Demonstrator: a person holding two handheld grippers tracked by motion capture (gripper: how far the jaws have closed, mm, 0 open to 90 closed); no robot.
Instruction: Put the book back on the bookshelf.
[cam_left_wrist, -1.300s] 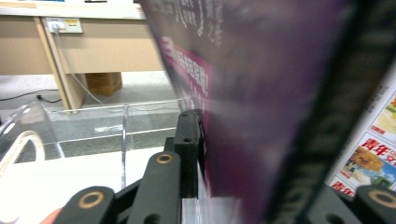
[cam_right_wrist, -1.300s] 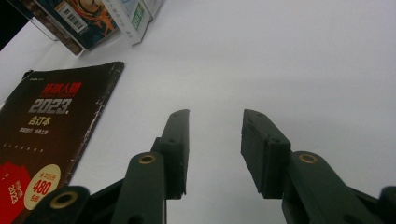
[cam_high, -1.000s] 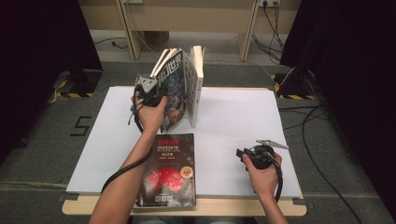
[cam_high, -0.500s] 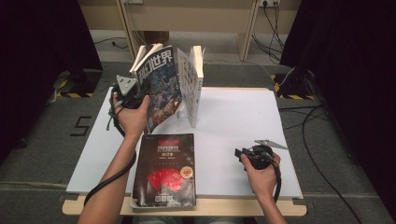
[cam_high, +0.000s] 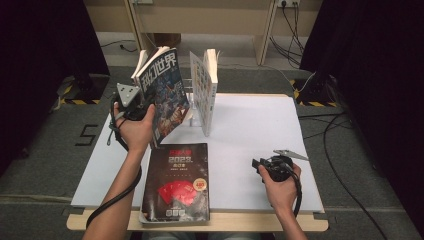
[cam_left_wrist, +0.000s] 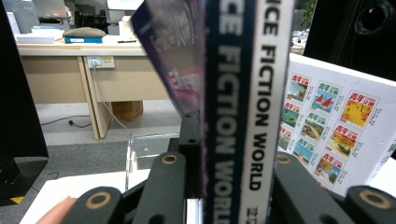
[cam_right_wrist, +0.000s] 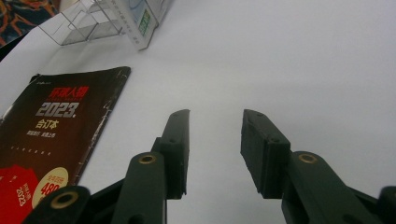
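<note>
The magazine (cam_left_wrist: 243, 116) clamped in the left gripper (cam_left_wrist: 229, 186) carries "FICTION WORLD" down its spine, and its cover (cam_high: 162, 95) shows the large white characters "科幻世界". The dark book (cam_high: 176, 182) lying flat on the table reads "环球人物", "2023" and "合订本", with "480" in a round cream badge. The upright white book (cam_left_wrist: 336, 135) bears small printed covers headed "青年文摘". The floor mat (cam_high: 87, 134) shows a "5".

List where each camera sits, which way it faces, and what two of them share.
High view: above the person's side, facing forward and down on the table; both forearms show.
Left gripper view: on the left gripper, facing along its jaws, shut on the magazines.
Right gripper view: on the right gripper, jaws open, low over the table.
Shared by high and right: the dark book.
</note>
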